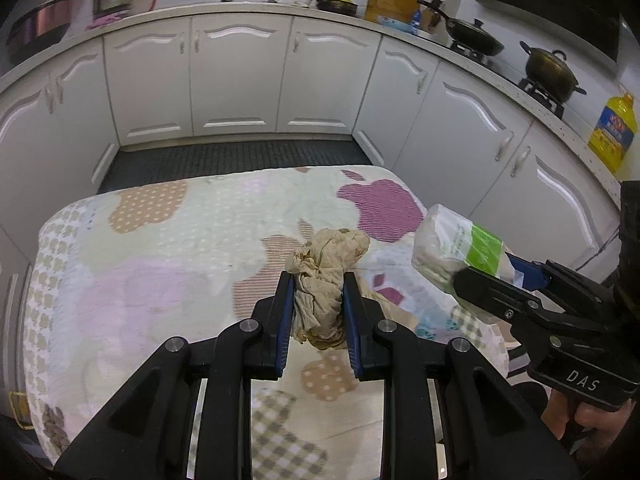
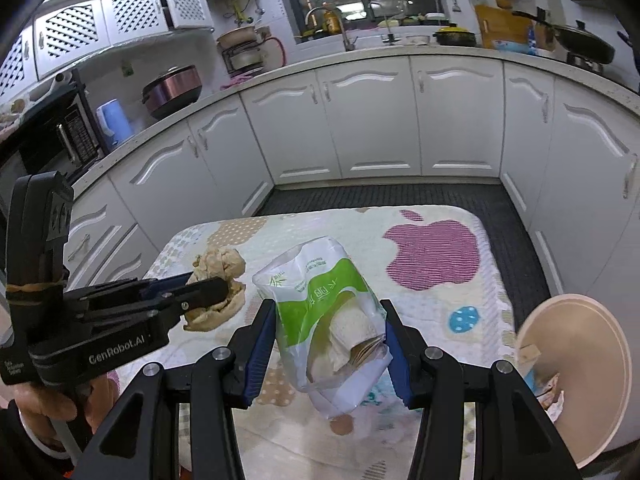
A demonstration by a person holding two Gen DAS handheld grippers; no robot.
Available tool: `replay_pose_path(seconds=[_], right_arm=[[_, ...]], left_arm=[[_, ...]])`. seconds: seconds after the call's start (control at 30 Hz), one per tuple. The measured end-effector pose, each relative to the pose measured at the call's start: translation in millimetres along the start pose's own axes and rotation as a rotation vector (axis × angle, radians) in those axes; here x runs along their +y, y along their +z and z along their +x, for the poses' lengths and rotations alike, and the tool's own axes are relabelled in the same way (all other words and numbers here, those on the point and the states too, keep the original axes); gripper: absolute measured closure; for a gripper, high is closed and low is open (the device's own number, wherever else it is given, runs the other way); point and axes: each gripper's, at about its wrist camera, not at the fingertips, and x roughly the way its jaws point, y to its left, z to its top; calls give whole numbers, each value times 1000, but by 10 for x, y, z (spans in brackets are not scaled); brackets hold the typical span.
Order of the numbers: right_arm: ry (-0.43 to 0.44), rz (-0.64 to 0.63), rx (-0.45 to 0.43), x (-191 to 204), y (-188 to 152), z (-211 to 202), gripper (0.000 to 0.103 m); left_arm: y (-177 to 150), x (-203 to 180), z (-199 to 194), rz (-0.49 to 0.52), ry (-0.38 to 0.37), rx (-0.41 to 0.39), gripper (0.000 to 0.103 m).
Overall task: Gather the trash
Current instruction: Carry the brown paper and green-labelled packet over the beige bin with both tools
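Note:
My left gripper is shut on a crumpled beige paper wad, held above the apple-patterned cloth on the table. In the right wrist view the same gripper shows at the left with the wad in its jaws. My right gripper is shut on a green-and-white plastic tissue pack, lifted off the cloth. In the left wrist view the pack hangs at the right, held by the right gripper.
A beige round bin with scraps inside stands at the table's right edge. White kitchen cabinets and a dark floor mat lie beyond the table. Pots and an oil bottle sit on the counter. A hand grips the left tool.

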Motion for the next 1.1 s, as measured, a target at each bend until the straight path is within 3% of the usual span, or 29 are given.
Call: replay_pose_path(seconds=[0.47, 1.1], right_arm=[[-103, 101, -49, -566, -72, -400, 54], [-288, 287, -84, -1539, -488, -1135, 54]], left_arm=[[159, -731, 204, 102, -52, 2, 82], [175, -1800, 569, 237, -153, 44, 82]])
